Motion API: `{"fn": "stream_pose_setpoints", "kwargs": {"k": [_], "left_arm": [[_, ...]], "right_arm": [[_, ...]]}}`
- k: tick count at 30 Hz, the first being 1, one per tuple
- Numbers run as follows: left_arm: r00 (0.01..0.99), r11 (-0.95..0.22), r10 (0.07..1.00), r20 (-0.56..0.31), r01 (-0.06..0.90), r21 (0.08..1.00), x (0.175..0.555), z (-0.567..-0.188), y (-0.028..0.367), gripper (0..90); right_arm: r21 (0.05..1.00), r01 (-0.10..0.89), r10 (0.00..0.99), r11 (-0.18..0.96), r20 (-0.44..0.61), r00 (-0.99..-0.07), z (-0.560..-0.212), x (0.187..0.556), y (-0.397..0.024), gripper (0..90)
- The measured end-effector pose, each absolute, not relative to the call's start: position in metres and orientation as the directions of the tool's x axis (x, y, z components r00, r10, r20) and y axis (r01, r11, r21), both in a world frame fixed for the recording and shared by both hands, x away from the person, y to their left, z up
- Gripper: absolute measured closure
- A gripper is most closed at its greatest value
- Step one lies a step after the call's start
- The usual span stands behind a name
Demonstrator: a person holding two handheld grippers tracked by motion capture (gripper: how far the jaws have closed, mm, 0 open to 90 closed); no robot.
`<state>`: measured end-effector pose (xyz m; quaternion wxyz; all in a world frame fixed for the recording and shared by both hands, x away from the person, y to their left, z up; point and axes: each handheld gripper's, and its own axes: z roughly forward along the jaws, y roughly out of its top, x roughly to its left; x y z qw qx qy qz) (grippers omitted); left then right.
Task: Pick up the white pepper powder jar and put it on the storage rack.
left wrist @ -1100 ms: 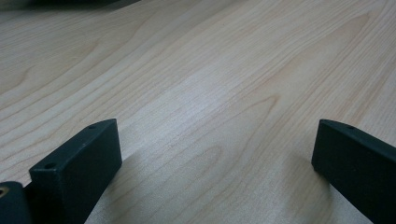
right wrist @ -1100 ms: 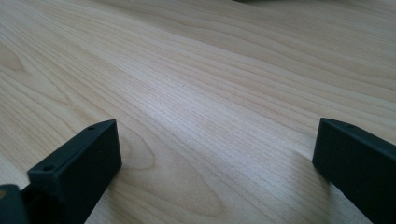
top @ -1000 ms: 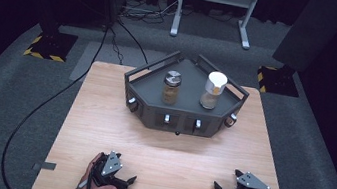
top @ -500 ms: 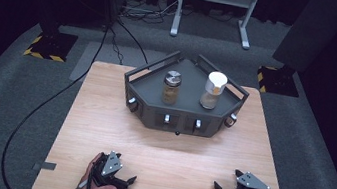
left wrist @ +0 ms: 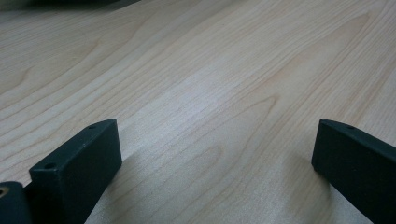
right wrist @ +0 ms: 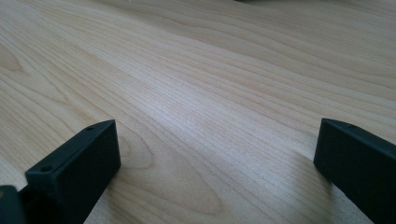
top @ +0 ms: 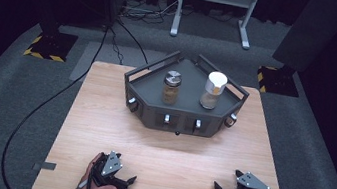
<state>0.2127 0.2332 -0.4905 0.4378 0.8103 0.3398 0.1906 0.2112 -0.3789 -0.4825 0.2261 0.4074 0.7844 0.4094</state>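
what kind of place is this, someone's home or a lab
Most likely a lab or recording studio, not a home: a lone wooden table on grey carpet, dark surroundings, hazard-striped stand bases, a trailing black cable, and a metal frame behind.

No text, brand or number can be read anywhere; the white-lidded jar (top: 212,90) seems to carry a yellowish label, too small to make out.

Pale wood-grain table (top: 102,115), dark grey tray (top: 180,121), white-lidded jar (top: 212,90), silver-lidded amber jar (top: 171,87), black jaws.
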Motion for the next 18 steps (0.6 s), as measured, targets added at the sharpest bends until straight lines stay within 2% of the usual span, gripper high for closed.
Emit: {"fn": "stream_pose_setpoints", "kwargs": {"k": [18], "left_arm": [[0.695,-0.384,0.719,0.010,0.385,0.839,0.2122,-0.4906,0.2329,1.5]], "right_arm": [[0.826,0.455,0.823,0.333,-0.019,-0.568,-0.4823,0.2108,-0.3795,0.2]]}}
